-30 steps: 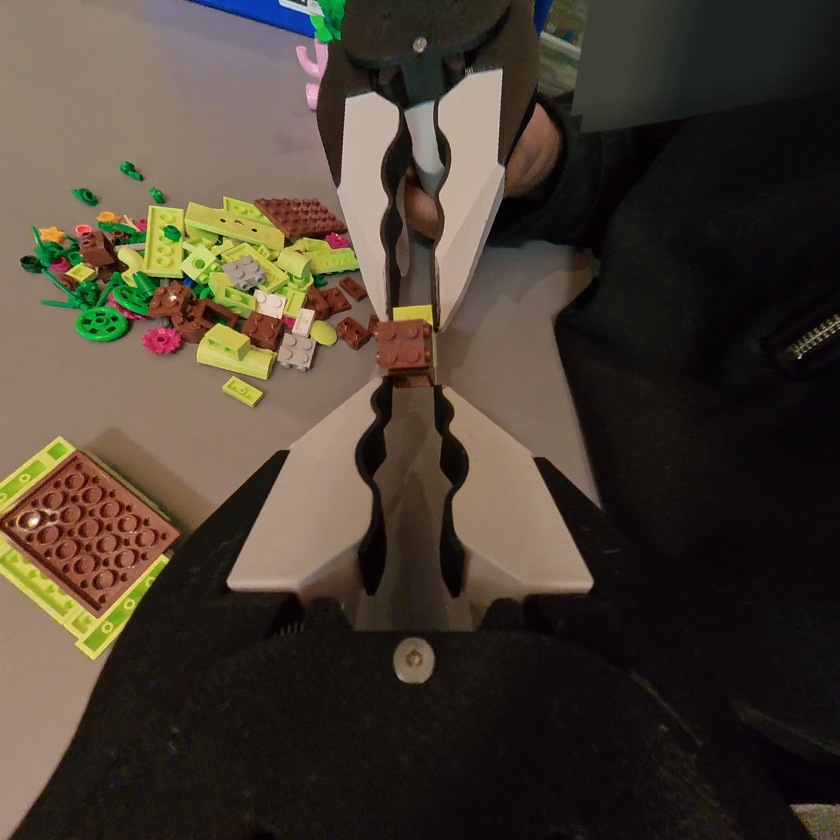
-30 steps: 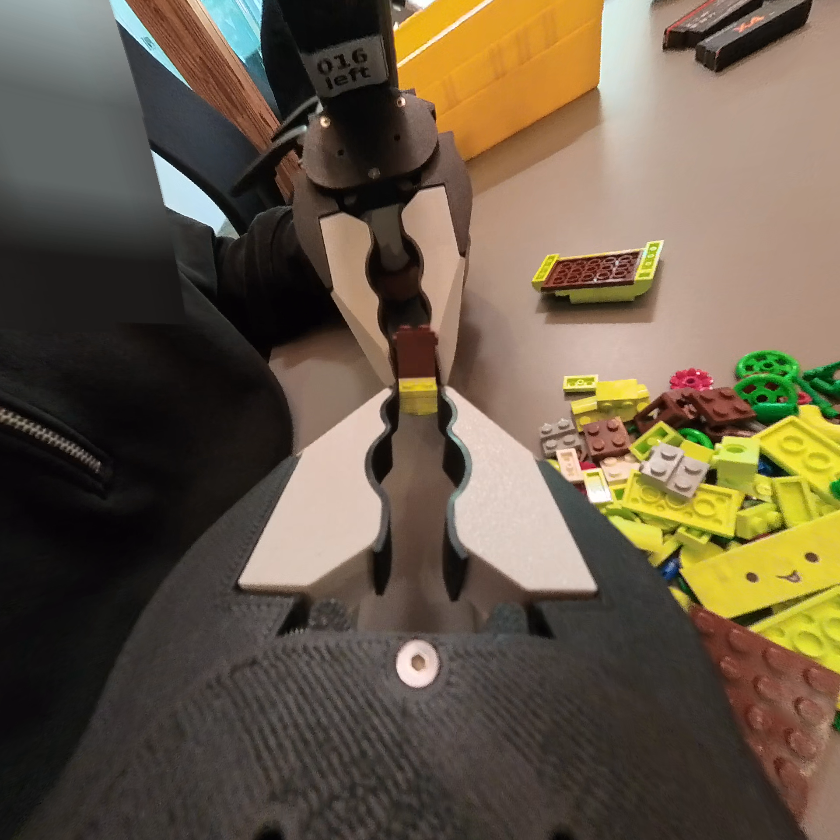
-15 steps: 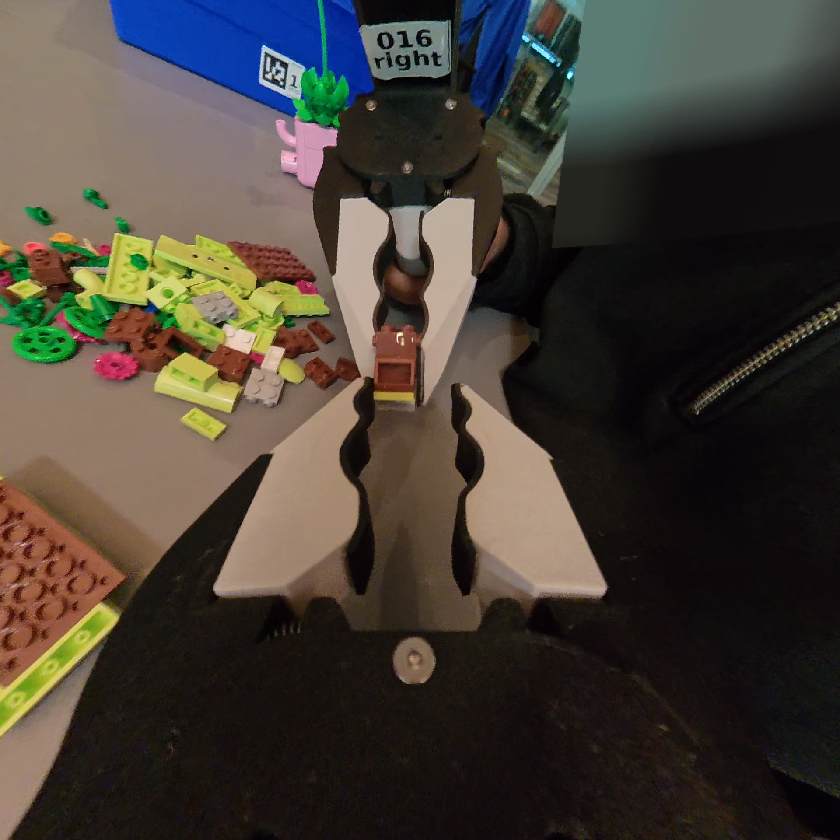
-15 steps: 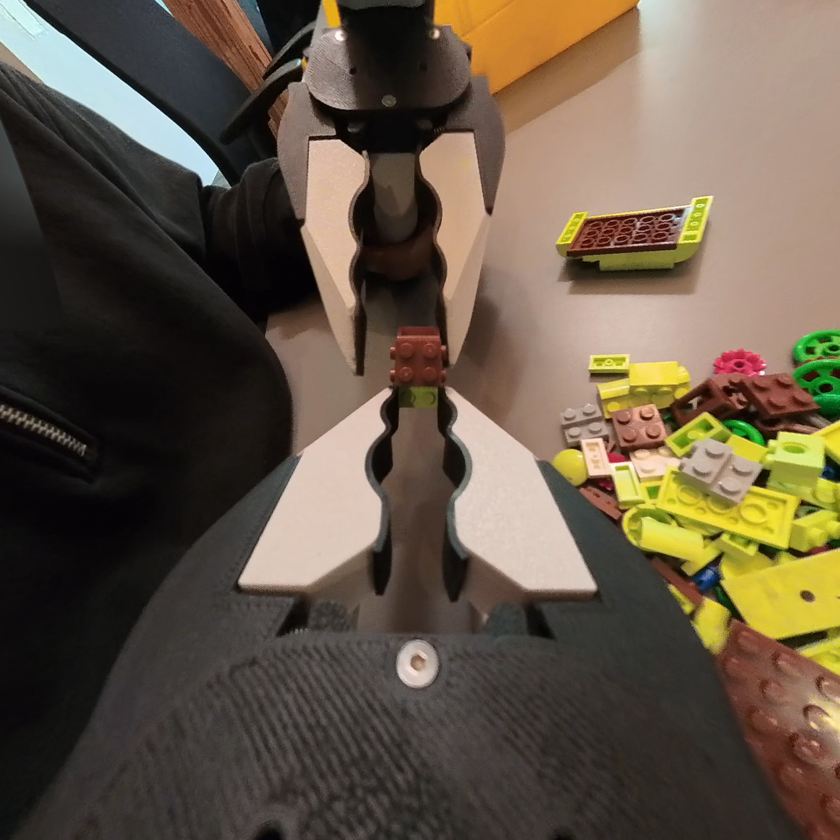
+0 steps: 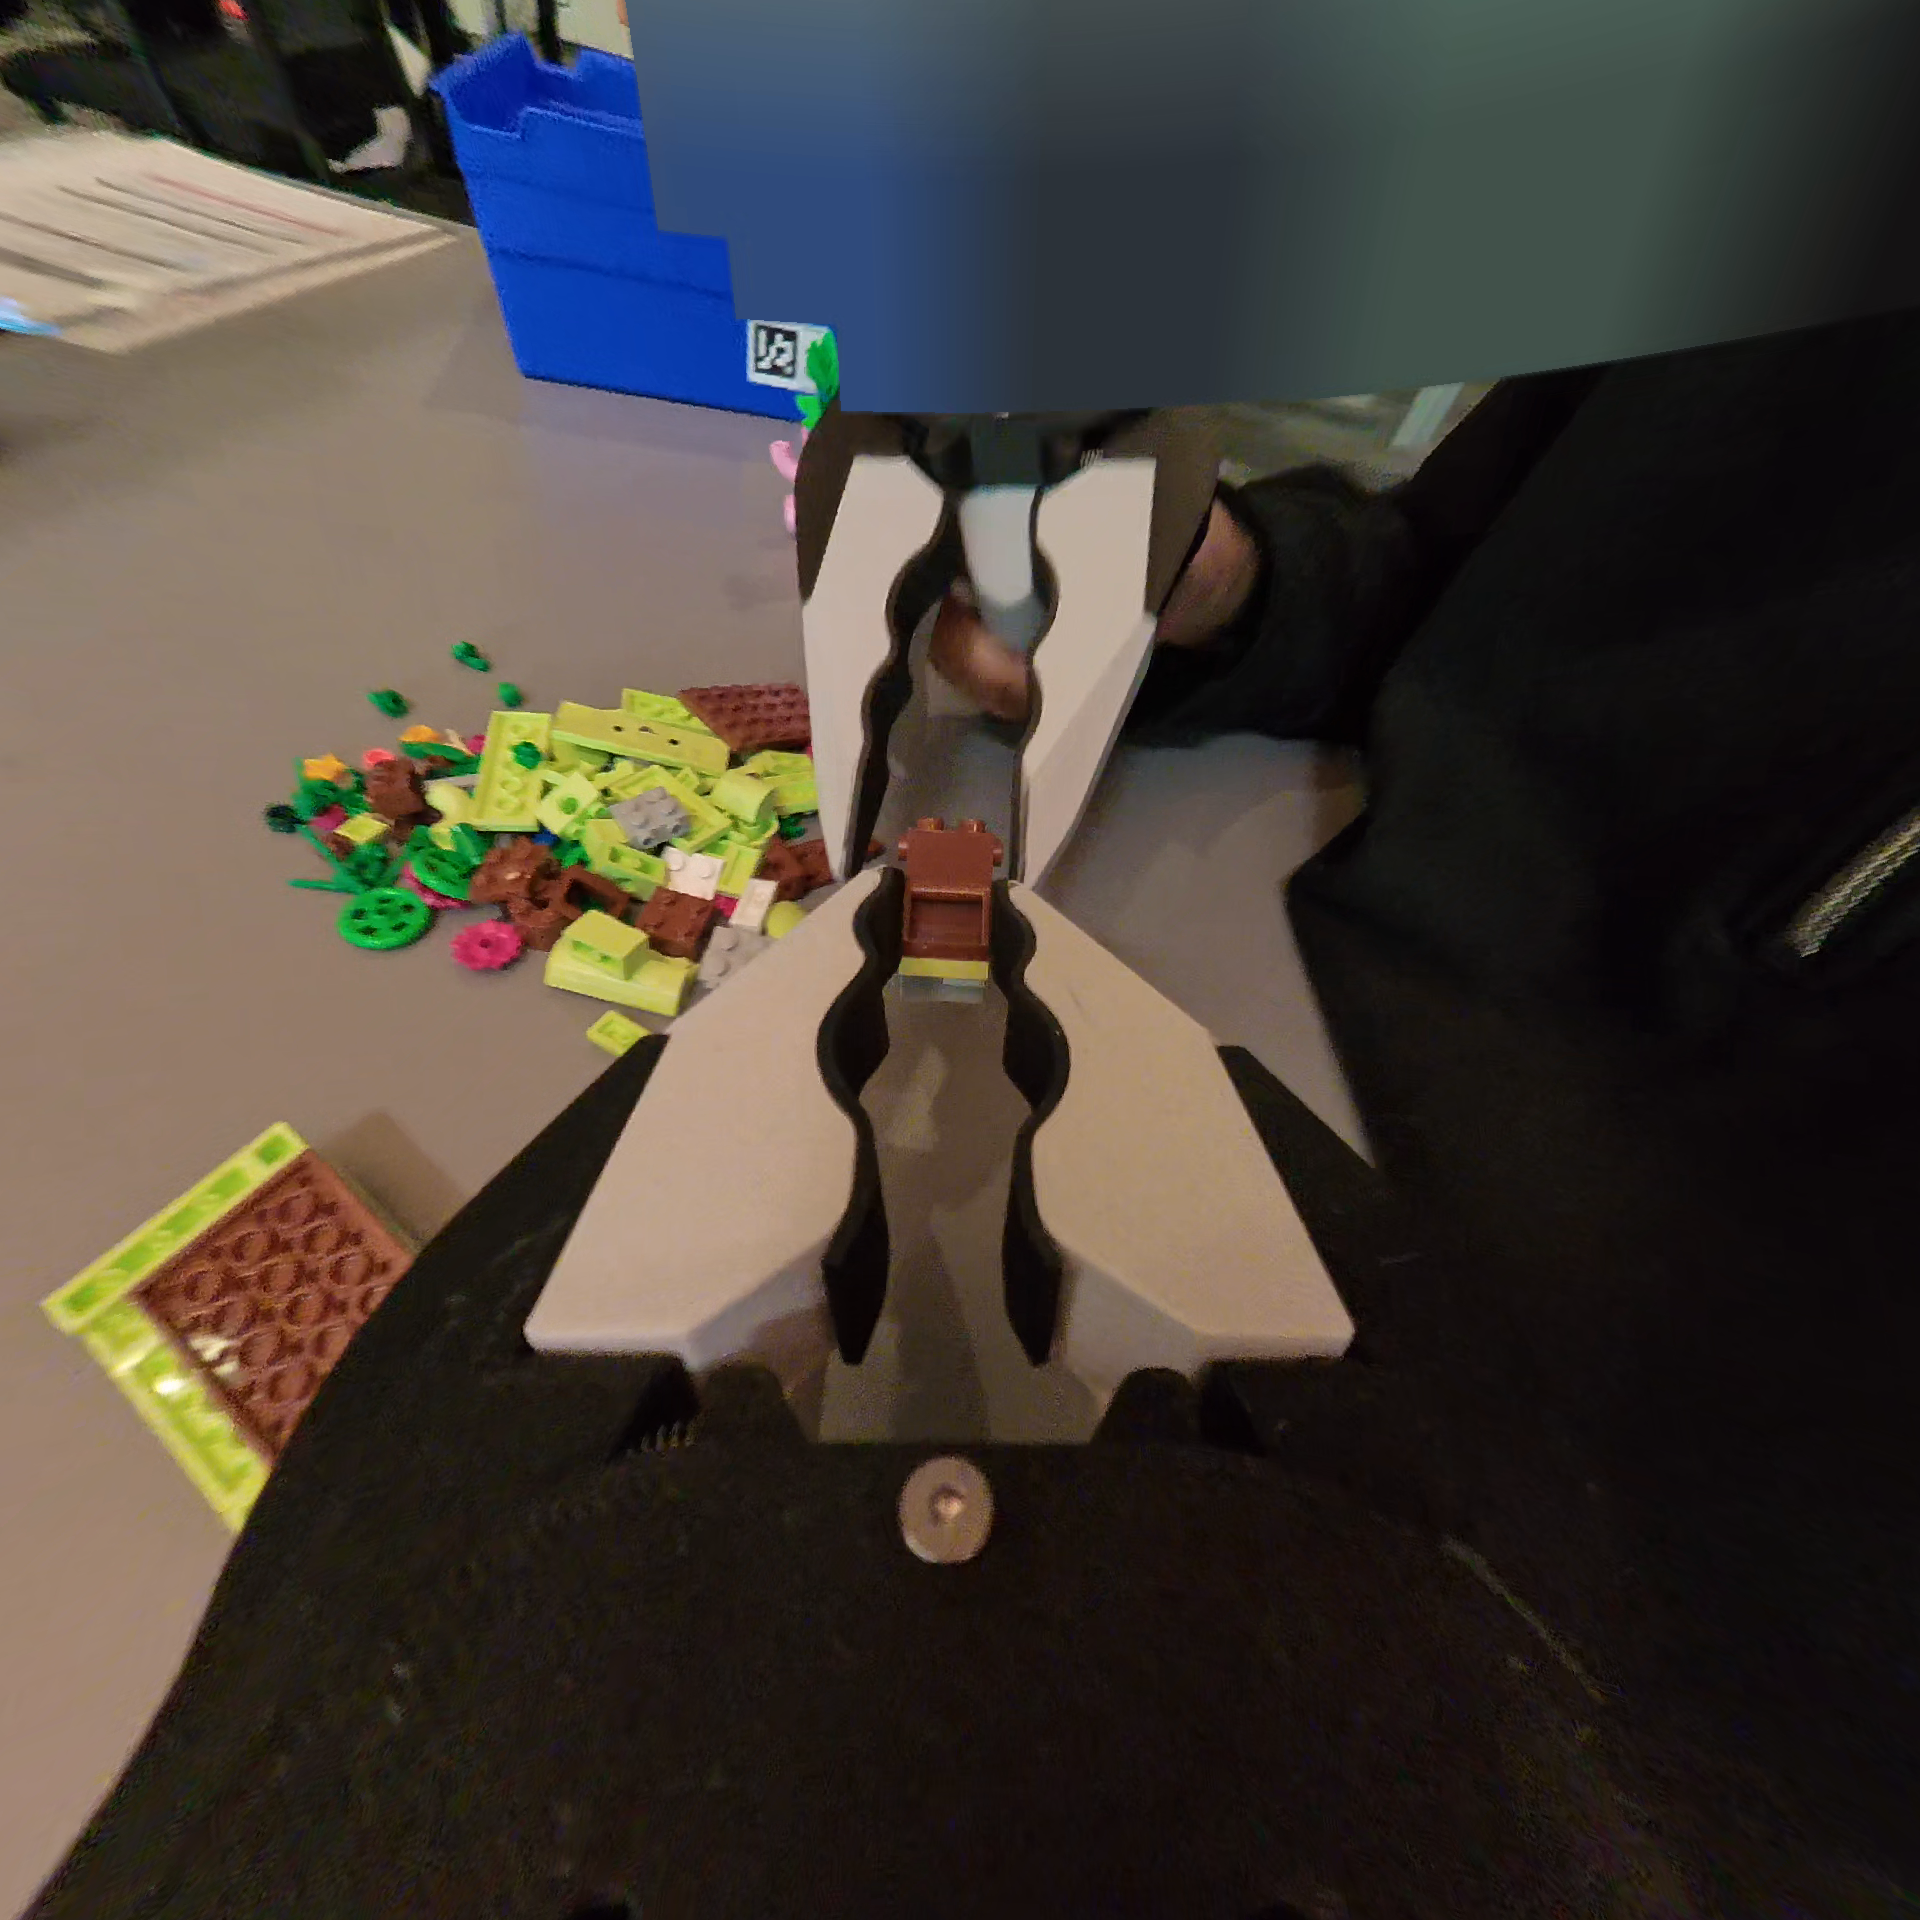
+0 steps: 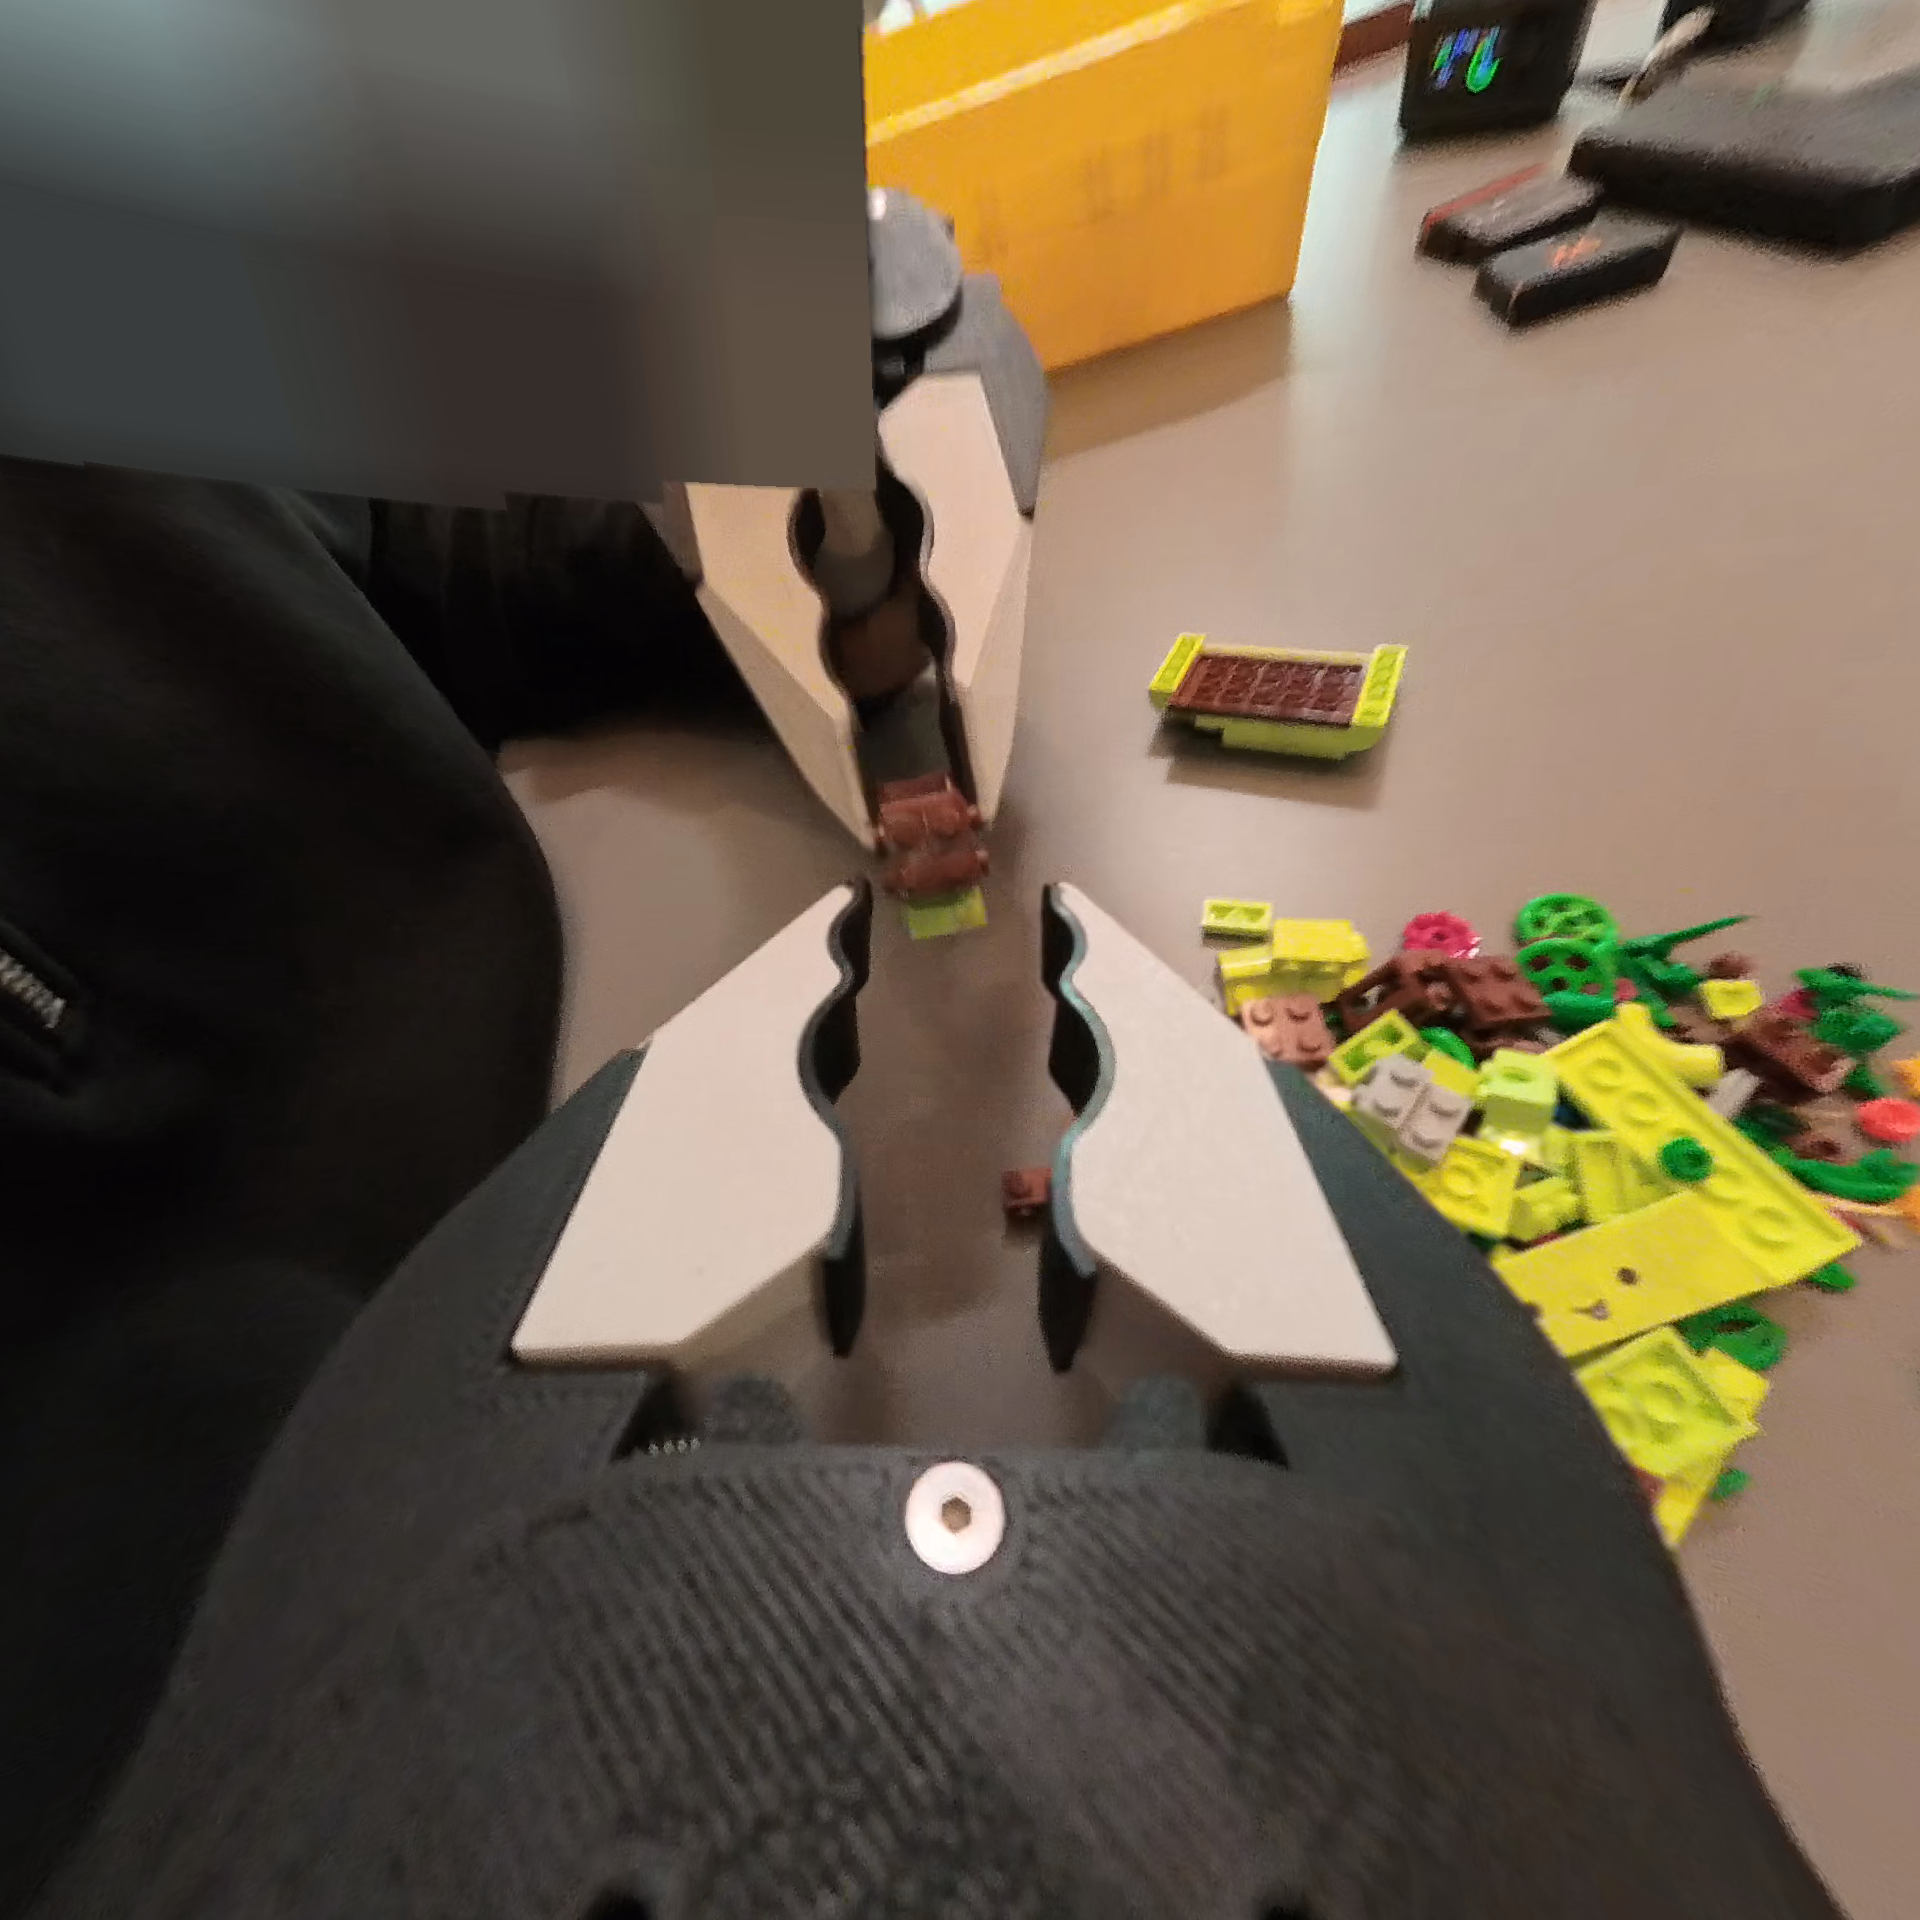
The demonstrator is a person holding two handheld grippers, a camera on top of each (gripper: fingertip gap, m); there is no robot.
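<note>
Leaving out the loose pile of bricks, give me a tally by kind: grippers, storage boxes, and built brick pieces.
Grippers: 2, the left gripper and the right gripper
Storage boxes: 2, the blue bin and the yellow box
Built brick pieces: 2, the brown-and-lime stack in the left gripper and the brown plate on lime base
Total: 6

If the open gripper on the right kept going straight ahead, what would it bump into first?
Probably the small brown-and-lime brick stack pinched in the left gripper, just beyond the right gripper and slightly left of centre; depth is hard to judge.
</note>
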